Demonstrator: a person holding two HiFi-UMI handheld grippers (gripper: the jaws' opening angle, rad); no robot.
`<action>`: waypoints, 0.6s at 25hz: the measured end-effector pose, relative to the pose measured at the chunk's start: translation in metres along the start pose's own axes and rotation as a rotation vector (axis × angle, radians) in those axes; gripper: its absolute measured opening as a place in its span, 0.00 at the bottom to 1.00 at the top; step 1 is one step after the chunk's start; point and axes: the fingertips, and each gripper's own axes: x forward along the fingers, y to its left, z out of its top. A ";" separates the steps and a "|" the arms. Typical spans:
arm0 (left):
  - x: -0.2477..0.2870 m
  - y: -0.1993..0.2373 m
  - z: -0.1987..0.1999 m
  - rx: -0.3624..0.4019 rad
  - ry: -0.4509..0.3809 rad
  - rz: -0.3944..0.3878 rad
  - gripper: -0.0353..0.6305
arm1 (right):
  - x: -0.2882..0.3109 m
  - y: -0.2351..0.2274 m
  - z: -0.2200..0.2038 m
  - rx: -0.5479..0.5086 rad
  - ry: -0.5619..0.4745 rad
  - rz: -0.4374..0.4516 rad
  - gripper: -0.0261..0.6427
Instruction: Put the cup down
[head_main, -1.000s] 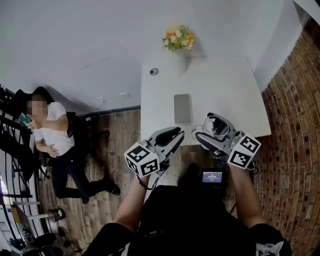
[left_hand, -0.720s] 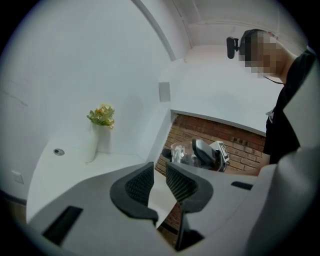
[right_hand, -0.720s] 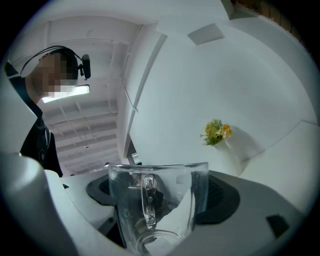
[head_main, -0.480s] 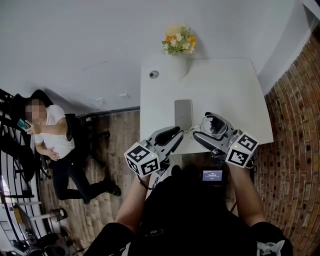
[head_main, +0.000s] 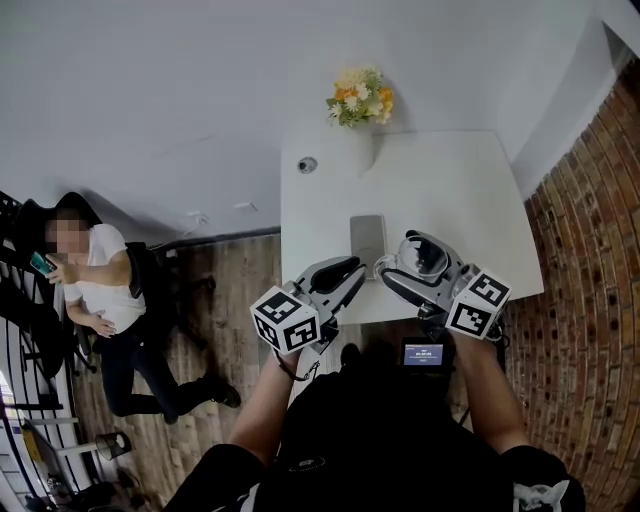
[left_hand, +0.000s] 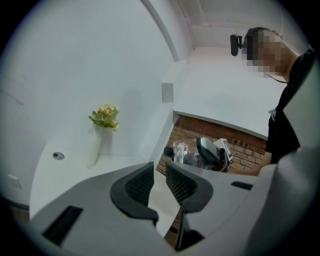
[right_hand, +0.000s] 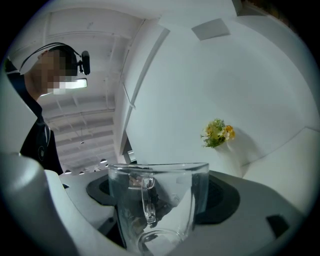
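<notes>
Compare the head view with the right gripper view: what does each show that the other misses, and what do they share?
Only the head view: the left gripper, a grey flat slab and a small round disc on the white table, a seated person, the brick wall.
Only the right gripper view: the cup's handle facing the camera, and the ceiling.
Both: the glass cup held between the jaws of the right gripper, and the flowers in the white vase.

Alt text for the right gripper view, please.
A clear glass cup, handle toward the camera, sits gripped between the right tongs. Behind it, a bunch of yellow and orange flowers stands against a white wall.
</notes>
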 end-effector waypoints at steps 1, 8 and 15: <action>0.000 0.001 0.000 0.001 0.000 0.002 0.18 | 0.000 -0.001 -0.001 0.002 0.003 -0.002 0.68; 0.000 0.005 0.003 -0.004 -0.013 0.002 0.18 | 0.002 -0.002 0.004 0.003 -0.008 0.000 0.68; 0.003 0.004 0.001 0.000 -0.004 0.006 0.18 | 0.002 -0.004 0.004 0.002 -0.007 0.004 0.68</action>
